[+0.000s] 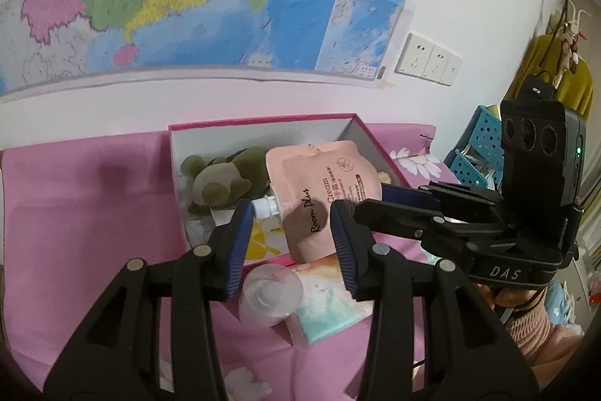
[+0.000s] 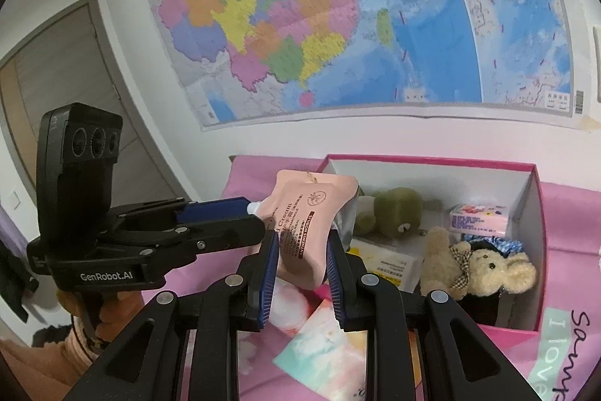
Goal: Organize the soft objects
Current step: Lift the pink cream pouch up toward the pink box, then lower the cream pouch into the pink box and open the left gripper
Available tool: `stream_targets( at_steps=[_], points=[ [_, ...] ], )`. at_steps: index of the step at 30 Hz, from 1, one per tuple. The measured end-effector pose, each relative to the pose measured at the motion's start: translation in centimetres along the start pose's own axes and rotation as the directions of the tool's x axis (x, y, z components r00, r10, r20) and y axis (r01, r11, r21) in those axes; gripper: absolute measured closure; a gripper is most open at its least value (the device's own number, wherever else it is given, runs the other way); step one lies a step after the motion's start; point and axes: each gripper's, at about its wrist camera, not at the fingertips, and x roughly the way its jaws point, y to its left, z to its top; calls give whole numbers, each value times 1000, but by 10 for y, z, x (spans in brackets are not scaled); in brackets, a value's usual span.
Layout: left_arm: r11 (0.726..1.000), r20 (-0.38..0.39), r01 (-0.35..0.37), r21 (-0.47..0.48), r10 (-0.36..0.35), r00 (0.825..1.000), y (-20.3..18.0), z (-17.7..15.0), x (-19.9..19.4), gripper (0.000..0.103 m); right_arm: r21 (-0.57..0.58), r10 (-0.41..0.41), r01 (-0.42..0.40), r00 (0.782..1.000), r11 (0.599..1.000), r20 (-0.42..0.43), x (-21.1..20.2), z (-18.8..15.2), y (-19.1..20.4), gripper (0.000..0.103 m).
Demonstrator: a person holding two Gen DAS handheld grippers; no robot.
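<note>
I hold the soft pink hand-cream pouch (image 2: 308, 232) above the open pink cardboard box (image 2: 533, 213), my right hand-held gripper (image 2: 302, 275) pinching it and my left hand-held gripper (image 1: 289, 243) pinching its white spout, while plush toys already lie inside and a pastel tissue pack (image 1: 330, 303) waits before the box.

Black tools (image 1: 289, 243) with blue ribbed pads (silver rivets), pink knit sleeve (image 1: 533, 329).

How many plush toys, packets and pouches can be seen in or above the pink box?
Plush toys: 2, green frog plush and beige bear plush
Packets: 2, pink tissue packet and yellow-white packet
Pouches: 1, pink cream pouch
Total: 5
</note>
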Motion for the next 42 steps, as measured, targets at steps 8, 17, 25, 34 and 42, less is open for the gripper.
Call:
stream_targets(
  at_steps=[8,17,25,34,42],
  points=[
    [1000,-43,-12,-15,11,999,9,0,22,59,21,-25,26,999,999,-45,17,0,-10,78],
    [999,-91,-37,-28,34,995,18,-1,43,59,45,-47,51,994,998,-94,37,-1,-22,78],
    [998,-124,-42,-53,35,992,30,-1,58,59,63,-60,70,988,996,-142,61,-3,-33,78],
    [996,-125,-64,-69,55,991,38,-4,62,59,89,-104,124,974,988,-202,82,-11,-44,75],
    [994,-54,-84,-68,80,995,37,-7,34,59,79,-103,116,983,990,-155,53,-15,-40,75]
  ],
)
